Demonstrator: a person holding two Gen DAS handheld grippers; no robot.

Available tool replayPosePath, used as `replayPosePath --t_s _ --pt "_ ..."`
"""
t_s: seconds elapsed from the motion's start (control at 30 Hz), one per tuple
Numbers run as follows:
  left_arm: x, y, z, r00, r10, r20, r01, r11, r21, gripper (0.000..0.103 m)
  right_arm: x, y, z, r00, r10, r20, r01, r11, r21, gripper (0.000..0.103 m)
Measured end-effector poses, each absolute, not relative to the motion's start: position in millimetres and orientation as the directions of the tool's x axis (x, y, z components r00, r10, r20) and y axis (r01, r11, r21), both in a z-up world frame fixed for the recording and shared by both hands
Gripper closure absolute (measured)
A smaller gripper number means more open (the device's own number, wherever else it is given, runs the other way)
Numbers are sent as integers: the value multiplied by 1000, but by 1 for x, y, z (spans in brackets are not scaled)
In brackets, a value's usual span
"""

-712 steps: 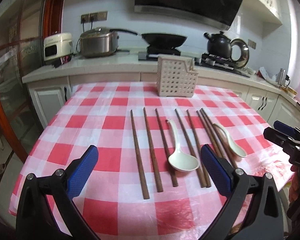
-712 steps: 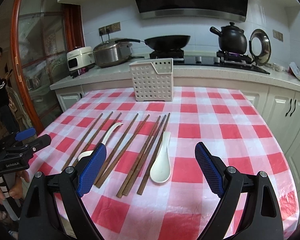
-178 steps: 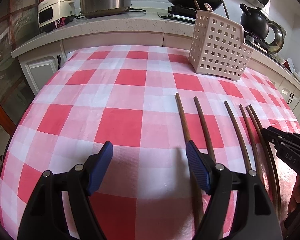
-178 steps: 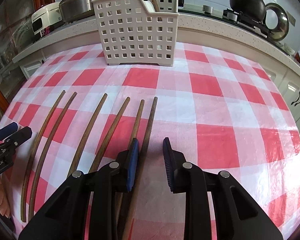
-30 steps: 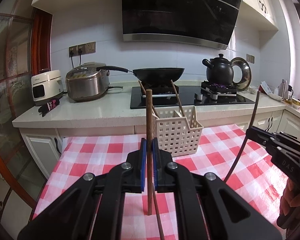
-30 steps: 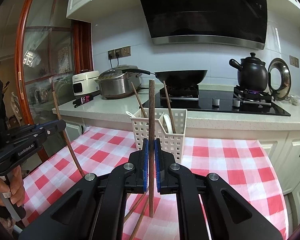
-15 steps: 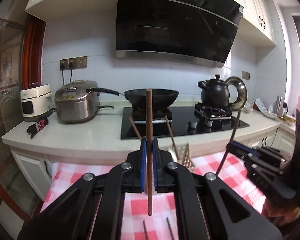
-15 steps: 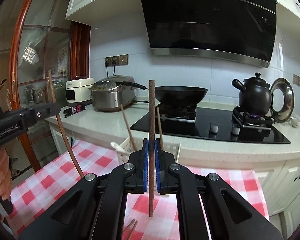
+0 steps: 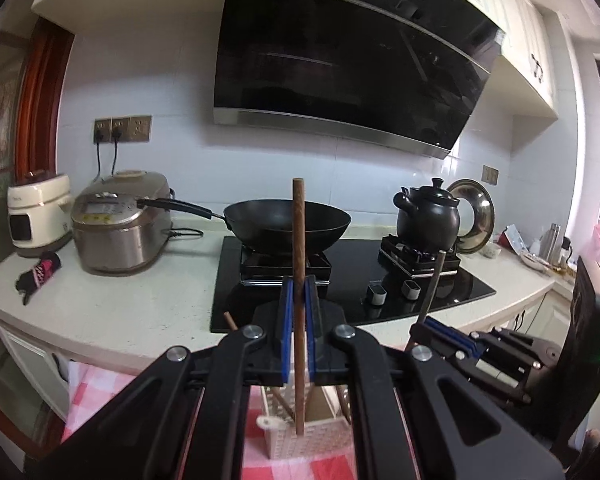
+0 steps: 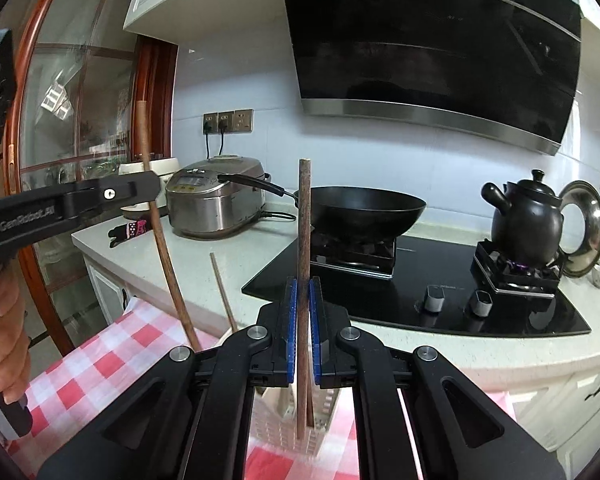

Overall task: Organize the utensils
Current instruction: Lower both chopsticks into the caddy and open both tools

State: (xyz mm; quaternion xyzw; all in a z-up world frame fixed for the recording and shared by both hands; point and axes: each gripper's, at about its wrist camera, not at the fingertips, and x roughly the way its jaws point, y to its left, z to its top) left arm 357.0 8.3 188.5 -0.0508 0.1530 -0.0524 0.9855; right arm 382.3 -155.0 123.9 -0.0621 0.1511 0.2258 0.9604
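The left gripper [image 9: 298, 336] is clamping a round, dark wooden chopstick [image 9: 299, 280] upright between its blue ribbed pads, and the right gripper [image 10: 303, 332] is pinching a second slim brown chopstick [image 10: 304, 248] the same way. Both sticks are hanging over the perforated cream plastic basket [image 9: 312, 440], which is standing on the glossy red-and-white checked tablecloth [image 10: 100, 364] near the pale speckled counter [image 9: 140, 312].

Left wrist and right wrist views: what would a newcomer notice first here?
First, a brown chopstick standing upright in the shut jaws of the left gripper, above the white utensil basket. The right gripper clamps its own chopstick likewise. Behind, a black wok sits on the stove.
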Motion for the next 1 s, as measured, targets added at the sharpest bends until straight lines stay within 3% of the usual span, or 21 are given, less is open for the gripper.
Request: replayPosePath --t_s 0.23,0.5,0.9,1.0 --pt "405 26 177 926 -145 -348 88 980 -177 97 411 -150 125 840 429 -332 -464 885 -31 96" --pt "403 31 182 917 -165 -362 108 979 -173 97 420 -150 124 835 435 -338 -466 885 -12 96" --pt "389 38 209 954 -128 -271 81 981 -176 97 419 -151 147 858 428 -285 -452 892 -22 96" --pt "402 38 202 950 -124 -287 70 979 -191 97 427 -145 140 856 418 -306 -449 893 -35 96"
